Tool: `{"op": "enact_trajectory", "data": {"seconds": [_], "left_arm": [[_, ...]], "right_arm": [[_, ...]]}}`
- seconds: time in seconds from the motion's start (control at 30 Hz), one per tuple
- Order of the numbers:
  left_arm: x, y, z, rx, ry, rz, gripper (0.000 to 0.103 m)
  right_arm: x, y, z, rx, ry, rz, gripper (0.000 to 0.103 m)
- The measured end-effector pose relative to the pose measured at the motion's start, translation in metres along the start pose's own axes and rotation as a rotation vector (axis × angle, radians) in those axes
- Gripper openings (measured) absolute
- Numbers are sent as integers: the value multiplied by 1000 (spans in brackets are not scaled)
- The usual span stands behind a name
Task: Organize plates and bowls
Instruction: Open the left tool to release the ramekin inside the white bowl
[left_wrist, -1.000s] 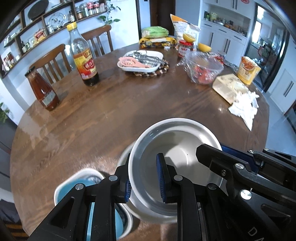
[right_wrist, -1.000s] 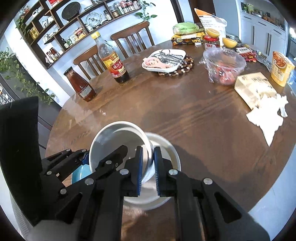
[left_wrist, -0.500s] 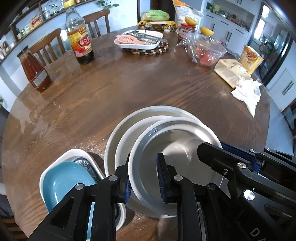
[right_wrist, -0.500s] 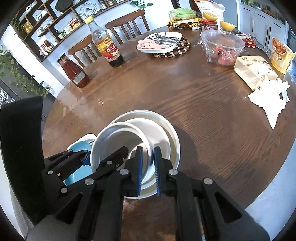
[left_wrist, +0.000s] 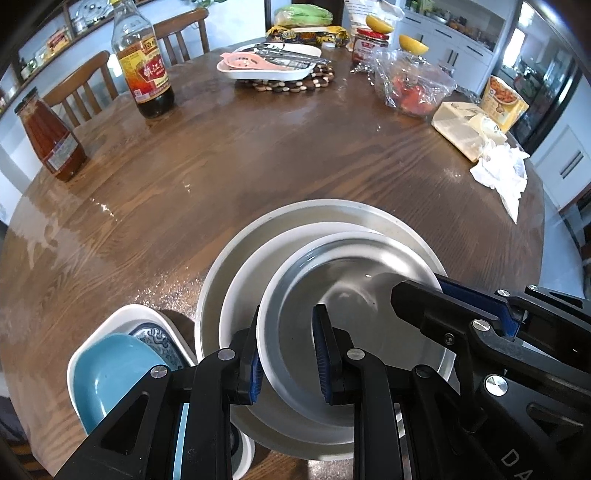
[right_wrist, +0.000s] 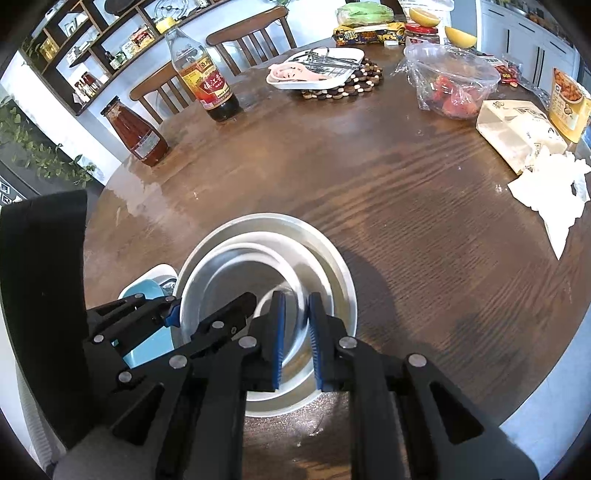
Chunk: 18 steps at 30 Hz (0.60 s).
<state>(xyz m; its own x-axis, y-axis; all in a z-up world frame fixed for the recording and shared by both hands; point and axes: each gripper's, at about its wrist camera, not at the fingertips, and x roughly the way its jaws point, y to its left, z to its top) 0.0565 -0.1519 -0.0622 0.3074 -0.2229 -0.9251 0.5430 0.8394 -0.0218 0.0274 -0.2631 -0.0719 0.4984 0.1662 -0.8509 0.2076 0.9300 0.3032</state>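
White glazed shallow bowl (left_wrist: 354, 332), gripped at opposite rims by both sets of jaws, has sunk into the stacked white plates (left_wrist: 332, 221) near the bench's (left_wrist: 258, 166) front edge (release seems next).

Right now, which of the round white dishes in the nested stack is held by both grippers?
The innermost, smallest bowl. The left gripper clamps its left rim, the right gripper its right rim. The two wider dishes beneath it are not gripped.
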Motion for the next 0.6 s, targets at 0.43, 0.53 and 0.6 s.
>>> {"op": "enact_trajectory", "data": {"seconds": [0.43,0.53,0.6], "left_arm": [[8,-2,16,7,-7,22,22],[10,-3,20,0,-9,22,22],[10,-3,21,3,-12,24,22]], "right_arm": [[8,-2,15,-25,-22,-22,16],[9,-4,19,-22,-25,-23,16],[10,-5,21,-19,-28,-21,16]]}}
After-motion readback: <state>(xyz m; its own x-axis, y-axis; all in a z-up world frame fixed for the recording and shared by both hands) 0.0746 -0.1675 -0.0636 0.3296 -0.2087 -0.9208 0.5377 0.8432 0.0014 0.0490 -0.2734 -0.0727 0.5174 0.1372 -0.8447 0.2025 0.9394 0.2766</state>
